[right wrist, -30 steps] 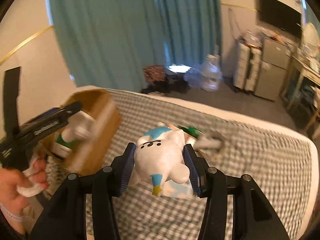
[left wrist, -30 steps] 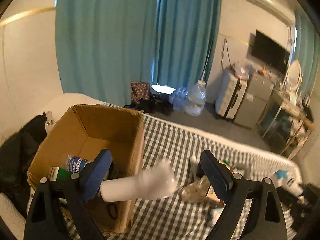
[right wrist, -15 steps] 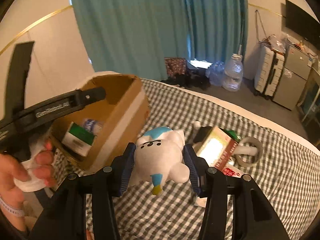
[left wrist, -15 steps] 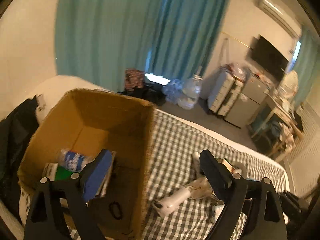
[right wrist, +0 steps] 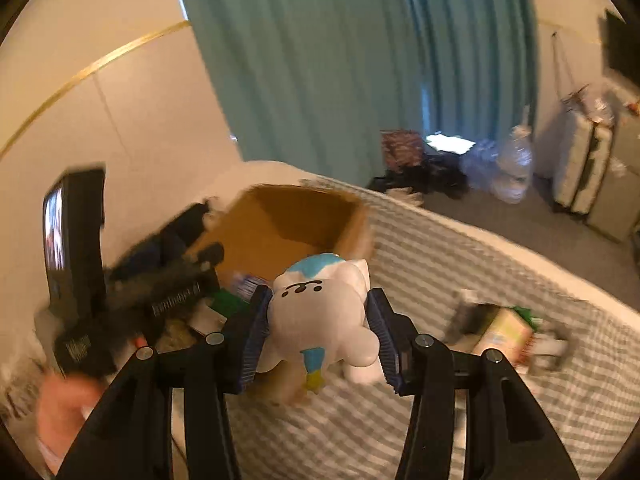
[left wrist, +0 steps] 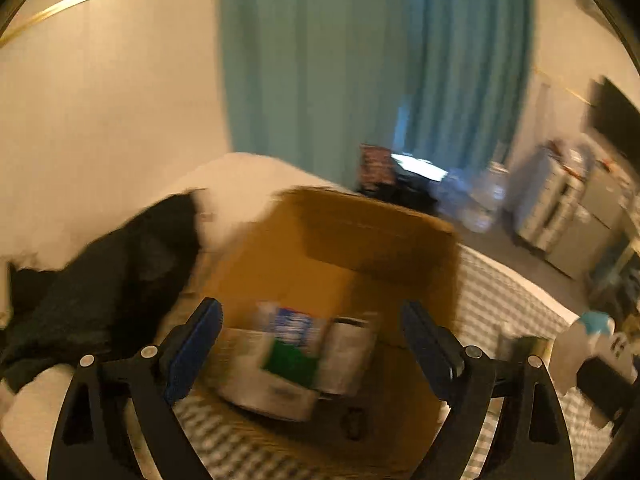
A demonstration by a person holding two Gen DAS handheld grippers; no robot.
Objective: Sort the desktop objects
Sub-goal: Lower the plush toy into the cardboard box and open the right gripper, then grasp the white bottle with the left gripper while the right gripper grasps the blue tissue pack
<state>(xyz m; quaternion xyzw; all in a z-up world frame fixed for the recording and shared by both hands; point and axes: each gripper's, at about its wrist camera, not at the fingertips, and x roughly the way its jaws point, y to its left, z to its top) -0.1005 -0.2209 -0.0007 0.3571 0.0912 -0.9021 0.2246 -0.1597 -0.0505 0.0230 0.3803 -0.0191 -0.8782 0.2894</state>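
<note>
An open cardboard box [left wrist: 360,240] stands on the checked cloth, with a blue-labelled bottle [left wrist: 294,326] and a green-and-white packet [left wrist: 280,368] inside. My left gripper [left wrist: 312,344] is open and empty, just above the box's near side. My right gripper [right wrist: 320,324] is shut on a white plush toy [right wrist: 320,312] with a blue cap, held near the box's [right wrist: 280,224] right front corner. The toy also shows at the right edge of the left wrist view [left wrist: 580,344]. The left gripper [right wrist: 120,300] appears at the left in the right wrist view.
A small carton [right wrist: 504,332] and other loose items lie on the checked cloth [right wrist: 440,400] to the right. Black clothing [left wrist: 100,280] lies left of the box. Teal curtains, bottles and suitcases stand beyond the far edge.
My left gripper let go of the white tube, which fell on the cloth, and swung left over the box. My right gripper carried the plush toy left toward the box.
</note>
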